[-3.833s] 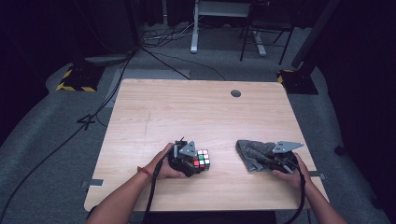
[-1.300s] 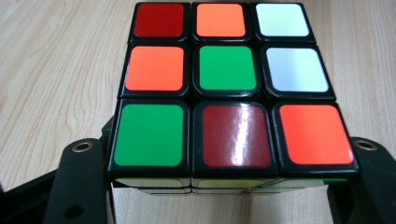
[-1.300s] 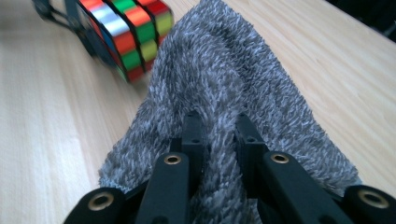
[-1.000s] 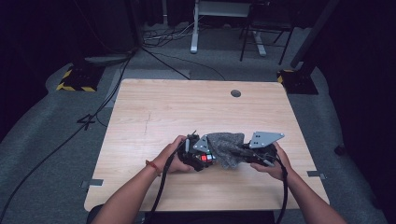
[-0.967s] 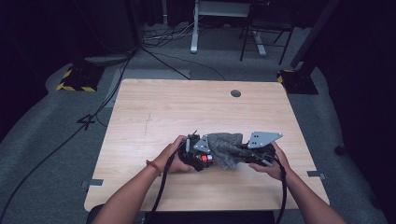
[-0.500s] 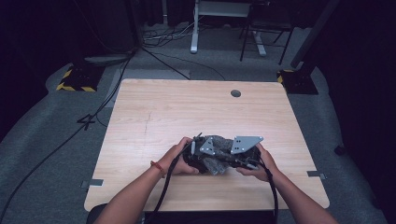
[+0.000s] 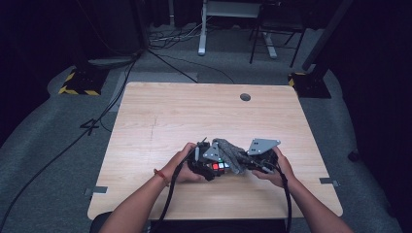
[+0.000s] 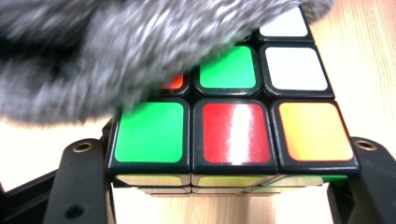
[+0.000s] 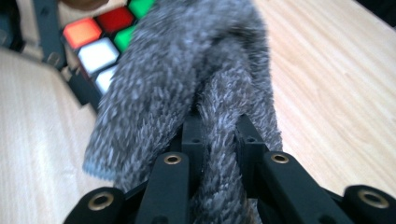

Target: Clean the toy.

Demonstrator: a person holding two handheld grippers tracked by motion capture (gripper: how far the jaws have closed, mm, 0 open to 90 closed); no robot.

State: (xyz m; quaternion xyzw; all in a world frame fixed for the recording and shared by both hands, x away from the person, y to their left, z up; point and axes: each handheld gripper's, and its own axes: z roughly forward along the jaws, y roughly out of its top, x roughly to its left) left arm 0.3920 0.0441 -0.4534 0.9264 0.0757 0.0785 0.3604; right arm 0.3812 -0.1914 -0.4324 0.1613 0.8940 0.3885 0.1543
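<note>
Near the tabletop's [image 7: 160,111] front edge, left gripper [image 7: 206,164] clamps the puzzle cube [image 8: 233,126]; right gripper [image 7: 250,162] pinches the grey cloth [image 9: 187,70] draped over it.

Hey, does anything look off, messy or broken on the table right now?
Nothing looks damaged or spilled. The grey cloth is bunched and draped over part of the scrambled Rubik's cube, which fits wiping it. The left claw grips the cube; the right claw pinches the cloth.
</note>
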